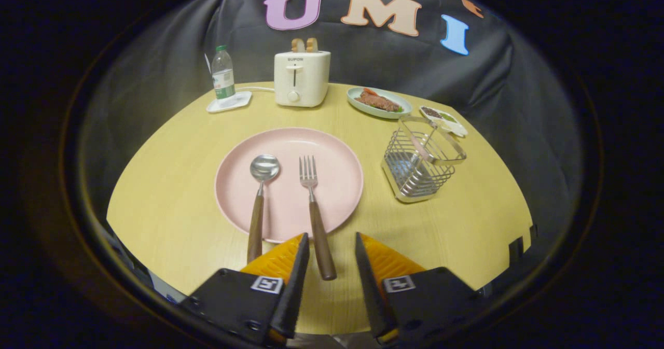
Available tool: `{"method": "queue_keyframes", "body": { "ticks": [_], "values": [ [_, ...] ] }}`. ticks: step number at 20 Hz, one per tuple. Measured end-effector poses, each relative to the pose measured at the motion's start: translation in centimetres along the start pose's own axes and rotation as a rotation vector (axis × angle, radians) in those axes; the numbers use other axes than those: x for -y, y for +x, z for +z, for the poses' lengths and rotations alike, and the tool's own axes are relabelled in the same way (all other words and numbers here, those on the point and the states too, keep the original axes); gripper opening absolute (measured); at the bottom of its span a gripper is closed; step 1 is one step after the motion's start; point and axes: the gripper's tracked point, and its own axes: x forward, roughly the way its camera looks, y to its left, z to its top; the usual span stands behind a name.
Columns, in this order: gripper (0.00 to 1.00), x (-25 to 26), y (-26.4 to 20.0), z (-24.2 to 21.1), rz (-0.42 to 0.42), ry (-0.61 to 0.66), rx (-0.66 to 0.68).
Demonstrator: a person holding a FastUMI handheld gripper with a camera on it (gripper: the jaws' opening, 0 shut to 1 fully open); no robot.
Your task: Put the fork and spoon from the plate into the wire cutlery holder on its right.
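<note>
one fork [315, 209] handle lies between parted jaws.

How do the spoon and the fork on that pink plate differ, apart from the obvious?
The spoon ends in a round bowl; the fork ends in tines. The spoon lies left of the fork on the pink plate. The fork's handle reaches into the gap of the open tongs; the spoon's handle passes outside their left finger. Both have dark wooden handles overhanging the plate's near rim.

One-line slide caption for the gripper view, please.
Open gripper straddles the fork handle's end; spoon beside it on the pink plate, wire holder empty.
</note>
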Motion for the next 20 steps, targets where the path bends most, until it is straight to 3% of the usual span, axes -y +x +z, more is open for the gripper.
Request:
{"method": "queue_keyframes", "body": {
  "ticks": [5,7,12,16,20],
  "values": [
    [0.25,-0.8,0.6,-0.5,0.026,-0.018,-0.024],
    [0.26,-1.5,1.6,-1.1,0.054,-0.03,-0.031],
    [0.14,-1.4,0.5,-0.7,0.048,-0.018,-0.041],
    [0.07,-0.3,0.1,-0.6,-0.005,-0.002,-0.034],
    [0.04,-0.6,-0.2,0.0,0.002,0.008,-0.021]
  ]
}}
